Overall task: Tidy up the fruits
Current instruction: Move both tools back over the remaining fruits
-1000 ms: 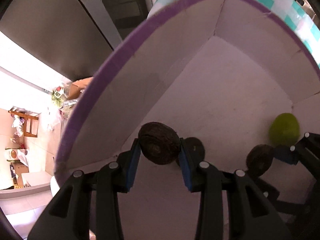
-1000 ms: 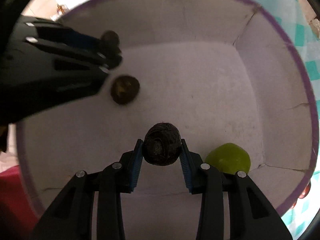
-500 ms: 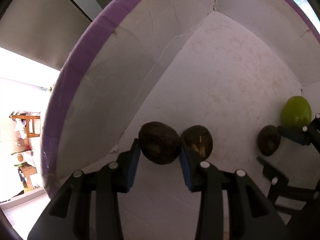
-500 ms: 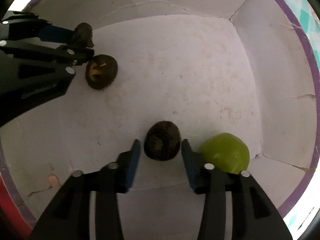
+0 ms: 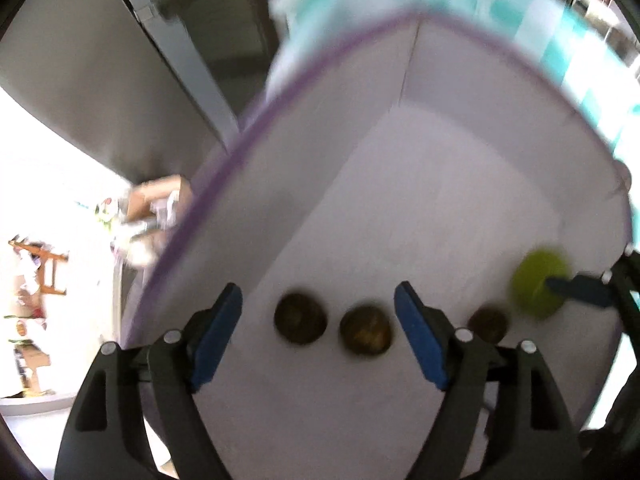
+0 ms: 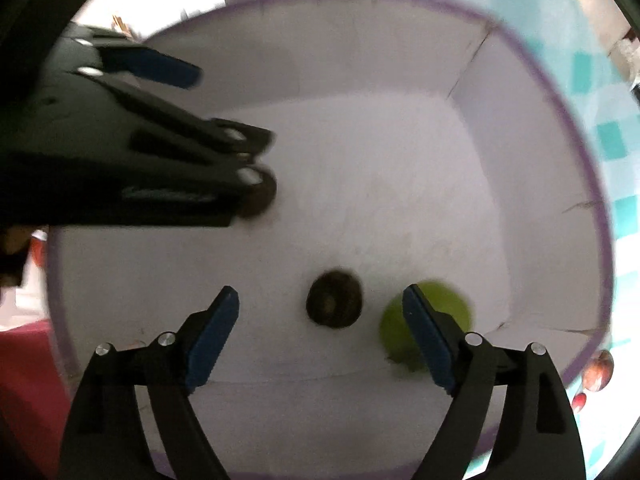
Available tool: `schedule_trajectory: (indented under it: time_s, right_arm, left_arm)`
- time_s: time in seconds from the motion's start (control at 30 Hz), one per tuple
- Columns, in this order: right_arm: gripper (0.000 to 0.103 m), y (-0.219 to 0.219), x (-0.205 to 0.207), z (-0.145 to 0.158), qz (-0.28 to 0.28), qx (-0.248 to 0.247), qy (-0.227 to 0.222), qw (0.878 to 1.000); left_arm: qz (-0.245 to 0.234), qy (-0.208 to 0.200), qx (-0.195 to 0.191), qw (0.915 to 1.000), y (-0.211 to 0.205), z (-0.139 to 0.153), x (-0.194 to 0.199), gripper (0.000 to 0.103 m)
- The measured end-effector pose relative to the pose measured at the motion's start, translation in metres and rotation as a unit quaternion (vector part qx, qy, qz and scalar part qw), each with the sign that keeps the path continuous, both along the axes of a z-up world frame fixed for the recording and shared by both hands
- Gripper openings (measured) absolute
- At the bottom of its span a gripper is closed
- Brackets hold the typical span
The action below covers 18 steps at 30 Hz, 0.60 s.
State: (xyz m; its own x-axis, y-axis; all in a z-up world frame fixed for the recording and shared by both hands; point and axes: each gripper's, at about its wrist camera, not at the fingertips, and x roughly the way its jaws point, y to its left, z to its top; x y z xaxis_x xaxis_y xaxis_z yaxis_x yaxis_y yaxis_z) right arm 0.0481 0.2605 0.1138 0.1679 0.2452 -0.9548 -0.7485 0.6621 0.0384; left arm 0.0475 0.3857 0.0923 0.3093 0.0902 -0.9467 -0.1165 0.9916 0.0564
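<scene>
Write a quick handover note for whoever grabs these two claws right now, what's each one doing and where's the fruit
Left claw: jaws opening, nothing gripped; two brown fruits lie on the box floor below it.
Right claw: jaws opening, nothing gripped; a third brown fruit lies below it, beside the green fruit.
Done: four fruits sit in the white box.
Left: small reddish items outside the box rim may be fruit; too blurred to tell.

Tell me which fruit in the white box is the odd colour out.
The green fruit, lying by the right gripper's far finger. The other three are dark brown; one brown fruit lies right beside it.
</scene>
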Motion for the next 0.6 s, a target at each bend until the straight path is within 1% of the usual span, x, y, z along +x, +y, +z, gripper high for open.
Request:
schedule_trajectory:
  time_s: [0.03, 0.07, 0.1, 0.13, 0.17, 0.2, 0.23, 0.27, 0.3, 0.33, 0.37, 0.4, 0.43, 0.47, 0.5, 0.57, 0.6]
  right_arm:
    - [0.081, -0.011, 0.003, 0.013, -0.014, 0.031, -0.013, 0.999]
    - [0.081, -0.023, 0.003, 0.024, -0.028, 0.057, -0.023, 0.998]
    - [0.081, -0.037, 0.007, 0.037, -0.047, 0.09, -0.036, 0.994]
    - [0.081, -0.05, 0.01, 0.048, -0.067, 0.117, -0.048, 0.99]
    - [0.082, -0.07, 0.013, 0.061, -0.097, 0.148, -0.066, 0.982]
    - [0.086, -0.088, 0.013, 0.068, -0.118, 0.161, -0.078, 0.977]
    - [0.088, -0.102, 0.019, 0.08, -0.158, 0.174, -0.102, 0.966]
    - [0.088, -0.116, 0.016, 0.083, -0.189, 0.18, -0.118, 0.958]
    - [0.088, -0.139, 0.021, 0.088, -0.225, 0.181, -0.131, 0.948]
    - [0.088, -0.165, 0.031, 0.089, -0.271, 0.173, -0.144, 0.936]
    - [0.088, -0.18, 0.039, 0.083, -0.304, 0.165, -0.15, 0.926]
    - [0.088, -0.199, 0.038, 0.078, -0.336, 0.157, -0.154, 0.916]
    - [0.088, -0.221, 0.039, 0.069, -0.37, 0.141, -0.156, 0.905]
    - [0.088, -0.241, 0.038, 0.056, -0.398, 0.12, -0.153, 0.897]
    - [0.088, -0.257, 0.027, 0.049, -0.414, 0.105, -0.151, 0.891]
    - [0.088, -0.301, 0.027, 0.026, -0.454, 0.078, -0.145, 0.875]
    - [0.088, -0.311, 0.023, 0.016, -0.471, 0.067, -0.143, 0.868]
  left_arm:
    - [0.006, -0.04, -0.003, 0.9992, -0.001, 0.015, 0.0, 0.085]
    - [0.012, -0.065, -0.003, 0.9978, -0.003, 0.024, 0.002, 0.088]
    - [0.018, -0.094, -0.003, 0.9954, -0.005, 0.035, 0.003, 0.093]
    - [0.028, -0.13, -0.003, 0.9911, -0.01, 0.051, 0.007, 0.097]
    - [0.034, -0.152, -0.001, 0.9878, -0.015, 0.06, 0.014, 0.099]
    - [0.041, -0.18, 0.005, 0.9829, -0.021, 0.071, 0.017, 0.102]
    - [0.045, -0.195, 0.009, 0.9798, -0.027, 0.078, 0.022, 0.102]
    - [0.046, -0.209, 0.013, 0.9767, -0.035, 0.087, 0.026, 0.102]
    - [0.045, -0.217, 0.015, 0.9749, -0.046, 0.093, 0.031, 0.102]
    - [0.04, -0.228, 0.015, 0.9727, -0.053, 0.1, 0.037, 0.102]
    - [0.033, -0.236, 0.015, 0.971, -0.065, 0.108, 0.037, 0.102]
    - [0.025, -0.244, 0.014, 0.9694, -0.077, 0.112, 0.044, 0.102]
    - [0.011, -0.254, 0.011, 0.967, -0.094, 0.119, 0.05, 0.102]
    - [-0.001, -0.26, 0.008, 0.9655, -0.107, 0.122, 0.052, 0.102]
    - [-0.018, -0.265, 0.001, 0.964, -0.124, 0.126, 0.054, 0.102]
    - [-0.063, -0.27, -0.018, 0.9605, -0.16, 0.126, 0.059, 0.102]
    - [-0.085, -0.271, -0.023, 0.9585, -0.176, 0.124, 0.057, 0.102]
